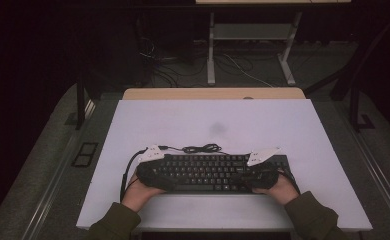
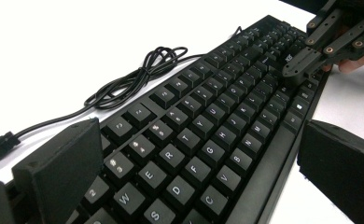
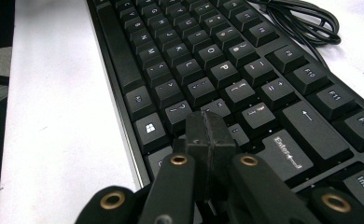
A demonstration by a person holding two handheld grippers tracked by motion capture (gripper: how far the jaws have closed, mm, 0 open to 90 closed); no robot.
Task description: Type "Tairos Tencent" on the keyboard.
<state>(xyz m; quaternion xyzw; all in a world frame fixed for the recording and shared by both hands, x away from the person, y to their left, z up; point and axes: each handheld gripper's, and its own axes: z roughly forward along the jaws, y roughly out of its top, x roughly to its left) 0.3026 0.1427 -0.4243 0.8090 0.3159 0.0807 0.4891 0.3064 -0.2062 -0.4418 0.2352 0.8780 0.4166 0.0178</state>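
Dark floor and tangled leads fill the upper half of the high view, and below them a wide white surface (image 1: 223, 125) takes the centre of the frame. On it, low and central, lies a black keyboard (image 1: 210, 172), long side running left to right, its cord (image 1: 200, 148) bunched in loose loops just beyond the back edge.

As a thing to handle, I judge the keyboard rigid and moderately weighty, unlikely to flex, with smooth plastic sides that could slip. The keycaps give under pressure, so they make a poor hold. The bare short ends or the front lip look like the safest places to take it, one end per hand, minding the trailing cord.

The left tongs (image 2: 203, 172) are spread wide, one jaw over the number row and the other off the front edge, straddling the keyboard's left end without closing on it. The right tongs (image 3: 210, 140) are pressed together, their tip resting on or just above the keys near Enter.

From above, both hands merely sit at the keyboard's ends. The left gripper view reveals the straddling gap. The right gripper view shows the meeting jaws and the legends.
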